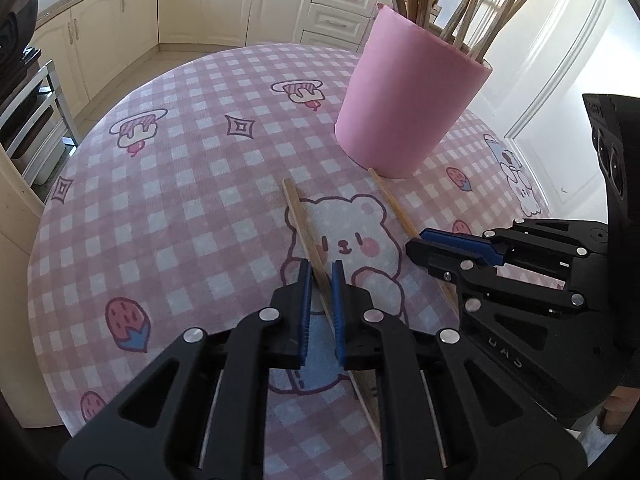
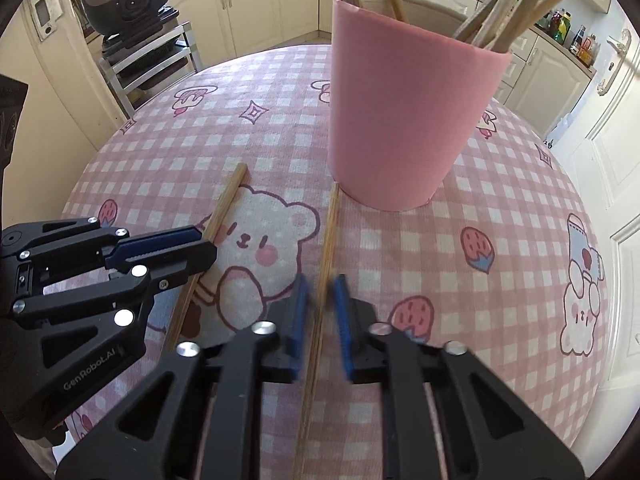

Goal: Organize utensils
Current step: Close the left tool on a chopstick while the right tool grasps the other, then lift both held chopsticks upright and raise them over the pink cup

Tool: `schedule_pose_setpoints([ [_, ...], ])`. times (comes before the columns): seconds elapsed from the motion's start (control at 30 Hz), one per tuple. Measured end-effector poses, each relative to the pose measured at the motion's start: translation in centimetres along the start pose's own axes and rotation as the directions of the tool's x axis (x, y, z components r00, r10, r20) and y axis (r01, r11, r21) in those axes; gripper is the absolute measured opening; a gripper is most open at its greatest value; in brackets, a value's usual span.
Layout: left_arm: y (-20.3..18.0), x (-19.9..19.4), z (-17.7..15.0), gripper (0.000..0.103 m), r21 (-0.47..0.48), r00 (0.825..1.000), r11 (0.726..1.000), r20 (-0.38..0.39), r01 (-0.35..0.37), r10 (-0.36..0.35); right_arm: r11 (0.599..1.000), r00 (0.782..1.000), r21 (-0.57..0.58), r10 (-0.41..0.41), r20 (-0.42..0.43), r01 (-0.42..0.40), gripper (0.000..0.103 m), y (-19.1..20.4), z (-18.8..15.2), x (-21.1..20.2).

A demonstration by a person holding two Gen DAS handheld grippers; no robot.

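Fingers first, left wrist view: my left gripper (image 1: pixel 321 280) has its blue pads spread a little, one on each side of the left chopstick (image 1: pixel 305 236), not yet pinching it as far as I can tell. That stick lies flat on the table (image 1: pixel 180 200), its long axis running away from the fingers toward the pink cup (image 1: pixel 408 100), slightly angled to the left at the far end. The cup stands upright further back to the right, with a bundle of chopsticks (image 1: pixel 472 12) already standing in it. The right gripper (image 1: pixel 416 244) shows from the side at right, over the second stick (image 1: pixel 394 208).

Right wrist view: my right gripper (image 2: pixel 322 292) is likewise spread narrowly, straddling the right chopstick (image 2: pixel 331 224); the pads look motion-blurred, so I cannot tell whether they touch the wood. This stick points almost straight ahead, its far tip touching or just beside the base of the pink cup (image 2: pixel 404 112). The left gripper (image 2: pixel 208 248) appears at left, over the other chopstick (image 2: pixel 228 200).

Judgement: each hand is nearer its own stick, and both sticks lie lengthwise between the fingers, so closing should catch each across its narrow width. The right stick is the closer to the cup.
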State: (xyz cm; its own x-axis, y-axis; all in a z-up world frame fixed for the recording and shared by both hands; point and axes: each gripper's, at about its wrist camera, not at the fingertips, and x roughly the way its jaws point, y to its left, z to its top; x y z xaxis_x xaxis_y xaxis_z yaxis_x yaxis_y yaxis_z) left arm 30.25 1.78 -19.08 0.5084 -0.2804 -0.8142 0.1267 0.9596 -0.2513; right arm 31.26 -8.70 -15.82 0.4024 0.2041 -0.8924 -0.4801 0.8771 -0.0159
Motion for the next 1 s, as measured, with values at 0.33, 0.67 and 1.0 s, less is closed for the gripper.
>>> schedule_pose_setpoints([
  [0.33,0.6,-2.1,-0.3,0.006,0.014,0.999,0.999,0.028,0.044,-0.045,1.000,0.999,0.021,0.021,0.041,-0.022,0.004,1.5,-0.1,-0.5],
  [0.67,0.9,-5.6,0.3,0.006,0.040,0.992,0.997,0.101,0.066,-0.070,0.995,0.988,0.053,0.074,0.137,-0.082,0.004,1.7,-0.4,-3.3],
  [1.0,0.0,-11.1,1.5,0.006,0.084,0.971,0.990,0.201,0.116,-0.131,0.983,0.951,0.079,0.136,0.276,-0.164,0.004,0.5,-0.3,-7.6],
])
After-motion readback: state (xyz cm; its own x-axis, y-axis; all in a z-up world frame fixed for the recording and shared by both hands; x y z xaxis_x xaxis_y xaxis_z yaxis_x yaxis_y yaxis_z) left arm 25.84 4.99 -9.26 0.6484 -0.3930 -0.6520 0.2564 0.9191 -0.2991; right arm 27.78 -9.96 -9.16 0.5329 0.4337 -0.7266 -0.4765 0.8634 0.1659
